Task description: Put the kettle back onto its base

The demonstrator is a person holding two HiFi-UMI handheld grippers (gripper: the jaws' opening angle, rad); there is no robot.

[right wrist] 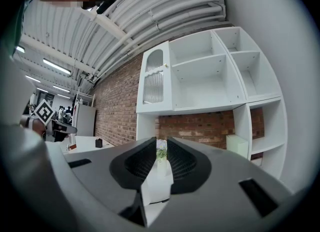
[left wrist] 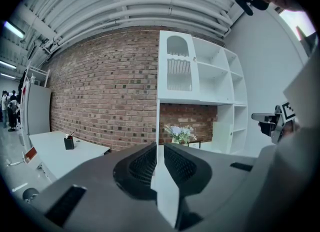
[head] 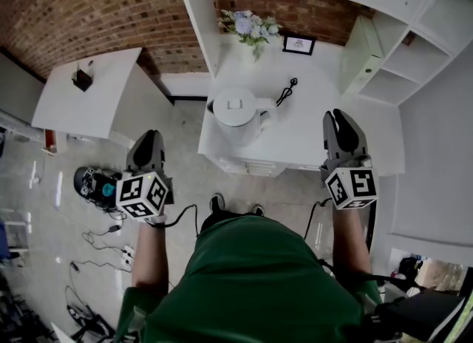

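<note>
A white kettle [head: 235, 116] stands upright on the left part of a white table [head: 310, 138]. A black cord and plug [head: 287, 92] lie just behind it. I cannot make out a separate base under or beside the kettle. My left gripper [head: 148, 138] hangs over the floor to the left of the table, short of the kettle, shut and empty. My right gripper [head: 341, 117] is over the table's right part, well right of the kettle, also shut with nothing in it. In the gripper views, the left gripper [left wrist: 159, 148] and the right gripper [right wrist: 161, 146] show their jaws together.
Flowers [head: 251, 27] and a small picture frame [head: 298, 44] stand at the table's back. White shelving [head: 414, 31] rises on the right. A second white table [head: 85, 94] with a black pen cup [head: 81, 78] is at left. Cables [head: 103, 238] and a black device [head: 92, 182] lie on the floor.
</note>
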